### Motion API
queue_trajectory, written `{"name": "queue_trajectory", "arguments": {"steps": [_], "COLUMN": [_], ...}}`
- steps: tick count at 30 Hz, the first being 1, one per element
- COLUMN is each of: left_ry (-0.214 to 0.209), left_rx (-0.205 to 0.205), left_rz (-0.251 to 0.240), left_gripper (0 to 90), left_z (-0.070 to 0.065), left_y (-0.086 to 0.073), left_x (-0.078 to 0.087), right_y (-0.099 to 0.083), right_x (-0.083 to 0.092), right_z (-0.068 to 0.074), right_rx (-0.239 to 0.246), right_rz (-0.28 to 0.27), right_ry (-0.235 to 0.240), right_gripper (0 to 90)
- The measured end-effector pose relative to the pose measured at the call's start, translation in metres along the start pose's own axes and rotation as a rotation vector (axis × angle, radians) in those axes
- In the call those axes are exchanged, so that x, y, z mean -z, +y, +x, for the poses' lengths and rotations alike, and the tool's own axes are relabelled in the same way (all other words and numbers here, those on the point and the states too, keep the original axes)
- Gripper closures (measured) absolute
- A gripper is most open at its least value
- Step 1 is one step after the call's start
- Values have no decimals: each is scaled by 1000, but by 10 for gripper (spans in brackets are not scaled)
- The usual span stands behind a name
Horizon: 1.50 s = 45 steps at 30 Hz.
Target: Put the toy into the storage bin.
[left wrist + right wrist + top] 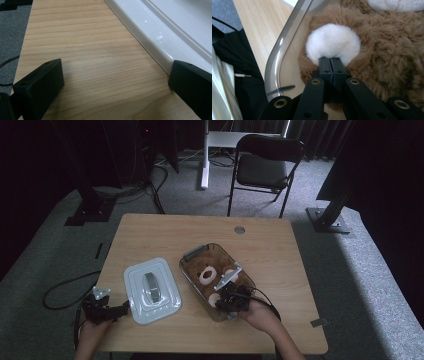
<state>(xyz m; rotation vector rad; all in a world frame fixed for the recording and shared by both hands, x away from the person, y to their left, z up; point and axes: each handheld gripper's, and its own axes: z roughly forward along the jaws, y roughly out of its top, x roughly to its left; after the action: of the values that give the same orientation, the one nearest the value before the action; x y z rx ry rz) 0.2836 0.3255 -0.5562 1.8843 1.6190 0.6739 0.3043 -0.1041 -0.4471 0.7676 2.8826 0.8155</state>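
Plush toy cut off by edges

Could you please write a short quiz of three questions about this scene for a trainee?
1. True or false: the white lid lies on the table, beside the clear box.
2. What does the right tool touch? A) a white furry patch on the plush toy B) the chair C) the lid's handle
3. Fill in: the left tool has its jaws ____, with bare wood between them.

Key:
1. True. The lid rests flat to the left of the box.
2. A. The closed jaws meet at the lower edge of the white patch; whether they pinch fur cannot be told.
3. Open.
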Motion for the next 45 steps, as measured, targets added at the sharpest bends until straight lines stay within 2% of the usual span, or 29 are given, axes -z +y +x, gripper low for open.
{"name": "queue_trajectory", "arguments": {"steps": [2,4,6,7,8,10,11,14,16,18,20,24,27,28,29,32,33,35,41,45], "left_ry": [0,0,0,0,0,0,0,0,0,0,0,0,1,1,1,2,2,5,8,7], "left_rx": [0,0,0,0,1,1,1,0,0,-1,-1,-1,-2,-2,1,0,0,4,6,7], "left_rz": [0,0,-1,-1,-1,-1,-1,1,1,1,0,0,-2,-2,-2,0,0,0,-2,-2], "left_gripper": [7,7,7,7,7,7,7,7,7,7,7,7,7,7,7,7,7,7,7,7], "left_z": [0,0,0,0,0,0,0,0,0,0,0,0,0,0,0,0,0,0,-1,-1], "left_y": [0,0,0,0,0,0,0,0,0,0,0,0,0,0,0,0,0,0,0,0], "left_x": [0,0,0,0,0,0,0,0,0,0,0,0,0,0,0,0,0,0,0,0], "right_y": [-2,-6,-9,-11,-12,-14,-16,-20,-23,-26,-29,-38,-47,-47,-54,-60,-64,-69,-83,-89], "right_x": [2,8,19,28,35,45,52,67,75,83,87,90,89,89,87,79,75,69,53,42], "right_z": [-1,-5,-7,-8,-9,-12,-16,-25,-31,-38,-44,-61,-74,-74,-82,-94,-98,-104,-117,-123], "right_rx": [-10,-39,-63,-68,-66,-76,-91,-144,-176,-206,-237,-318,-390,-390,-416,-430,-434,-446,-492,-522], "right_rz": [-26,-79,-144,-187,-227,-257,-289,-346,-376,-403,-426,-466,-502,-502,-514,-444,-445,-434,-453,-429], "right_ry": [13,56,84,88,85,50,13,-8,-14,-51,-72,-166,-214,-214,-233,-281,-293,-282,-300,-294], "right_gripper": [880,855,819,762,753,720,703,645,567,502,425,293,204,204,169,139,140,138,136,134]}}
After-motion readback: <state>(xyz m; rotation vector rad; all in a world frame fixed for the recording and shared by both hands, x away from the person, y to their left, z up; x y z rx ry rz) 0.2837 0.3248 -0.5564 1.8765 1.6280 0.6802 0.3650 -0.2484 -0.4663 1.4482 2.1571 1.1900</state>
